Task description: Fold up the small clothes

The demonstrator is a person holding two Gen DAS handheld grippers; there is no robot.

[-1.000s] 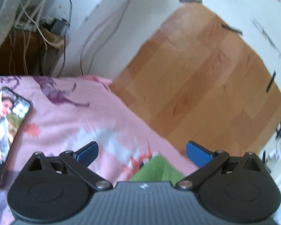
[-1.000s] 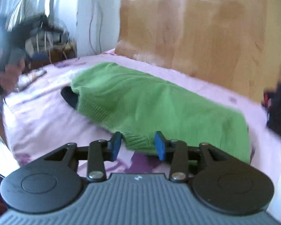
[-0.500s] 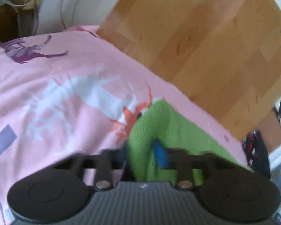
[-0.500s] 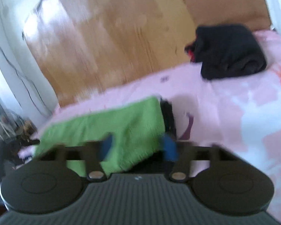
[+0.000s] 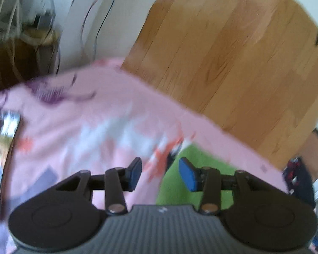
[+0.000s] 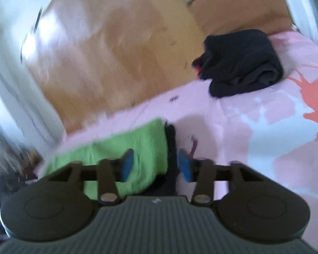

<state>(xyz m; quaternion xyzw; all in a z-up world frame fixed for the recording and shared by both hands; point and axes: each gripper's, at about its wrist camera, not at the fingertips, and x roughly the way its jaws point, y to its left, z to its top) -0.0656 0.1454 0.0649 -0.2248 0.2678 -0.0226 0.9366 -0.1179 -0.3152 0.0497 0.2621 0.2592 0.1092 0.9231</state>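
A small green knitted garment point(image 6: 142, 139) lies folded on the pink patterned bed sheet point(image 5: 95, 116), with a dark lining point(image 6: 171, 146) showing at its right edge. My right gripper point(image 6: 155, 166) hovers over that edge, its jaws opening; the blue pads point(image 6: 127, 165) stand apart and do not press the cloth. In the left wrist view the green garment point(image 5: 201, 165) lies just ahead and to the right. My left gripper point(image 5: 161, 175) is also opening, with the garment's left edge and bare sheet below the gap and nothing pinched.
A pile of folded black clothes point(image 6: 241, 63) sits farther back on the bed, also seen as a dark pile point(image 5: 296, 175) at the right edge. A phone point(image 5: 2, 148) lies on the sheet at the left. Wooden floor point(image 5: 233, 53) runs beyond the bed's edge. Cables point(image 5: 91, 21) hang on the wall.
Half a second ago both grippers were closed on the green garment; both have since let go. The garment now lies folded narrower. The right view has rolled and swung toward the black pile.
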